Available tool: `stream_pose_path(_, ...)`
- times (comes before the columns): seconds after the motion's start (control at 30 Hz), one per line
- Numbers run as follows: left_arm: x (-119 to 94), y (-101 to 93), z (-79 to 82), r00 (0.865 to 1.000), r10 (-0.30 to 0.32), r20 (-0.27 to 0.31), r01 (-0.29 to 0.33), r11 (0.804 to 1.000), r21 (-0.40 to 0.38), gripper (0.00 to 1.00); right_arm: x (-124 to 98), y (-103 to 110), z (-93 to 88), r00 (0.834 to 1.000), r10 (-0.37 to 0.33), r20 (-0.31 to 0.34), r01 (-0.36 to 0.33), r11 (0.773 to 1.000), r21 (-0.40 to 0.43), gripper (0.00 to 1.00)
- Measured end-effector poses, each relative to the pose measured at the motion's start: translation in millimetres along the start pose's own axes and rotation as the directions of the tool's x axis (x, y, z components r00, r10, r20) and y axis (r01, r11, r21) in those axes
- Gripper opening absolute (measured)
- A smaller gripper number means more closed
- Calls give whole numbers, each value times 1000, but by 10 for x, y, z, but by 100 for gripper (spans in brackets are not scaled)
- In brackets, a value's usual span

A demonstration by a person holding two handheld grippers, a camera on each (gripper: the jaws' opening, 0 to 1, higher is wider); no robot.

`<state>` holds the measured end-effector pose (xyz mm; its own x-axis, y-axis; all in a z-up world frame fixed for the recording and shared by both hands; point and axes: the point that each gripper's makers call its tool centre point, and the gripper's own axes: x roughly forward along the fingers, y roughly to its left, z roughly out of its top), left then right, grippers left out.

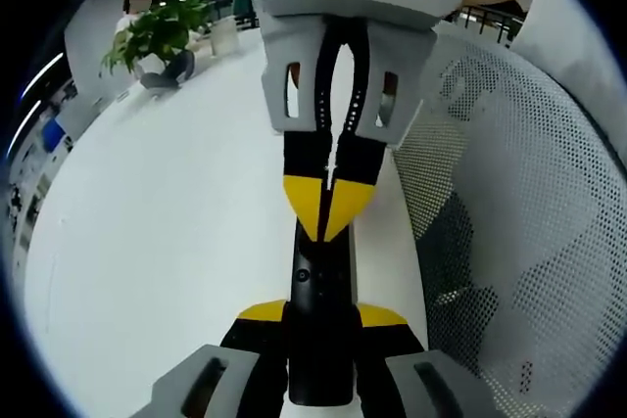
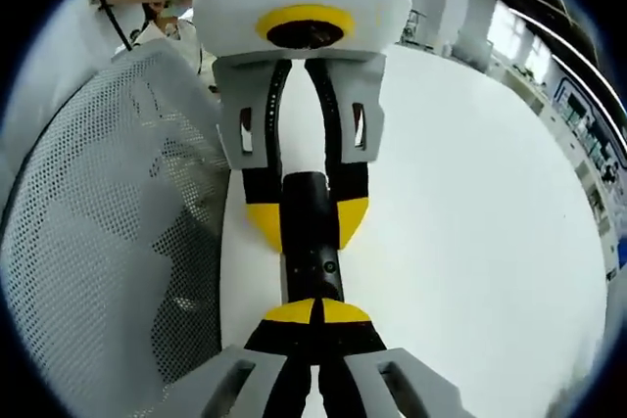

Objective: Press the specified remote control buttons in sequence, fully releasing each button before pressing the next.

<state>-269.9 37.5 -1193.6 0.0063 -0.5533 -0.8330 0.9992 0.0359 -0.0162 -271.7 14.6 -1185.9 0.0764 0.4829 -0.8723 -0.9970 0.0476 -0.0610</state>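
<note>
one black remote control [image 1: 318,310] lies on the white table [image 1: 167,242], clamped at one end by the left gripper [image 1: 321,318]. the right gripper [image 2: 315,312], jaws closed together, presses its tips onto the remote. one potted plant [image 1: 157,34] stands far off.

The remote [image 1: 318,325] is black, lying on a plain white table [image 1: 167,242], and beside it a white mesh [image 1: 519,212] is dotted all over with small dark holes, with a darker grey shape showing through. Both grippers, left [image 1: 321,318] and right [image 2: 314,312], have pale grey bodies, black fingers and yellow tips, and each body carries a yellow ring around a dark centre. At the far edge of the table the plant [image 1: 157,34] is leafy green, next to a white pot [image 1: 224,34].
</note>
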Motion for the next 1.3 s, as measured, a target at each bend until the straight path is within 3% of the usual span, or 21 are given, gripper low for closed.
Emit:
stream_pose_path(0.27, 6, 1, 2, 1000, -3, -16, 3, 1000, 10, 23, 11, -29, -12, 999, -44, -25, 44, 999, 10, 0)
stream_pose_path(0.37, 8, -2, 0, 1000, -2, -13, 2, 1000, 13, 23, -1, -38, -13, 1000, -19, 14, 18, 996, 90, 0)
stream_pose_path(0.63, 9, 0, 2, 1000, 0, 13, 0, 1000, 4, 23, -25, -10, -28, 999, 26, 24, -26, 1000, 16, 0)
stream_pose_path(1.1, 4, 7, -10, 999, 5, 46, -5, 1000, -13, 23, -80, -7, -122, 999, 50, -1, -50, 998, 46, 0)
stream_pose_path(1.2, 2, 9, -5, 998, 6, 57, -5, 1000, -14, 23, -67, -17, -103, 999, 31, 6, -32, 996, 88, 0)
stream_pose_path(1.3, 6, 9, -1, 998, 2, 59, -2, 1000, -11, 23, -48, -10, -96, 1000, -7, -25, 7, 1000, 17, 0)
